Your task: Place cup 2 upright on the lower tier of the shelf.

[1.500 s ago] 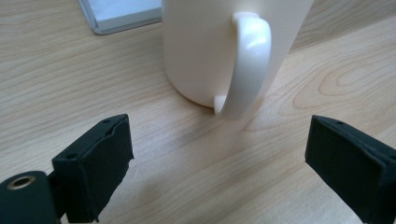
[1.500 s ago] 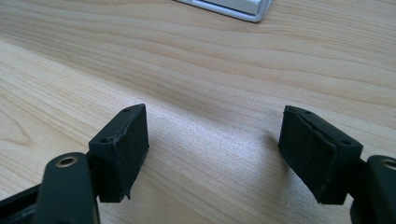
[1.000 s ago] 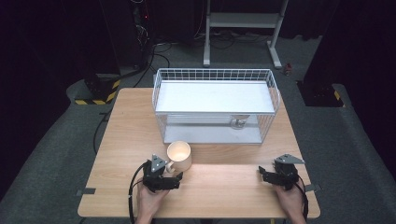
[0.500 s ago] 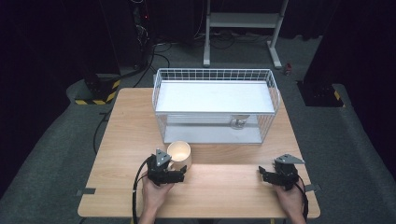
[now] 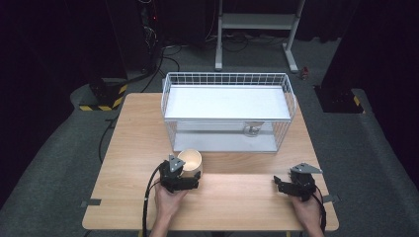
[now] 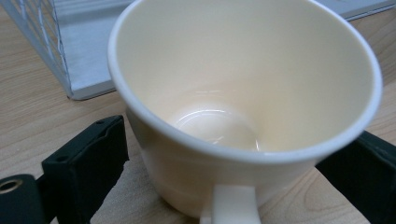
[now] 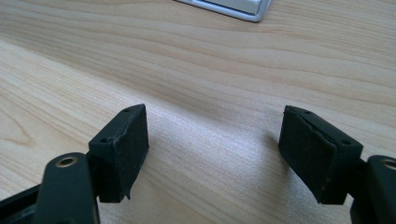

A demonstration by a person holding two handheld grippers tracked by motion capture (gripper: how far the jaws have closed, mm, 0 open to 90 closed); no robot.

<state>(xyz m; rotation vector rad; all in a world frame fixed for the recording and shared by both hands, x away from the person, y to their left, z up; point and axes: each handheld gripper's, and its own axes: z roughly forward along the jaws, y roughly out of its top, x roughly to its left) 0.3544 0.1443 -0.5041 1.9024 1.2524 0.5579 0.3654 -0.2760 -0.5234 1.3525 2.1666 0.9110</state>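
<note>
A cream cup (image 5: 190,160) stands upright and empty on the wooden table (image 5: 138,128), just in front of the wire basket. My left gripper (image 5: 189,174) is open, with one black jaw on each side of the cup's lower body. In the left gripper view the cup (image 6: 233,93) looms very close, its handle pointing toward the camera, and the left gripper (image 6: 233,163) straddles it; whether the pads touch the wall I cannot tell. My right gripper (image 5: 279,183) rests low at the table's front right. Its jaws stand open in the right gripper view (image 7: 212,149), bare wood between them.
A white wire basket (image 5: 227,79) with a flat white shelf inside stands at the back middle of the table. A small shiny object (image 5: 253,129) lies under that shelf. The basket's corner (image 6: 51,51) is close behind the cup.
My left gripper has moved forward to the cup, so the cup now sits between its jaws. The right gripper has stayed put.
</note>
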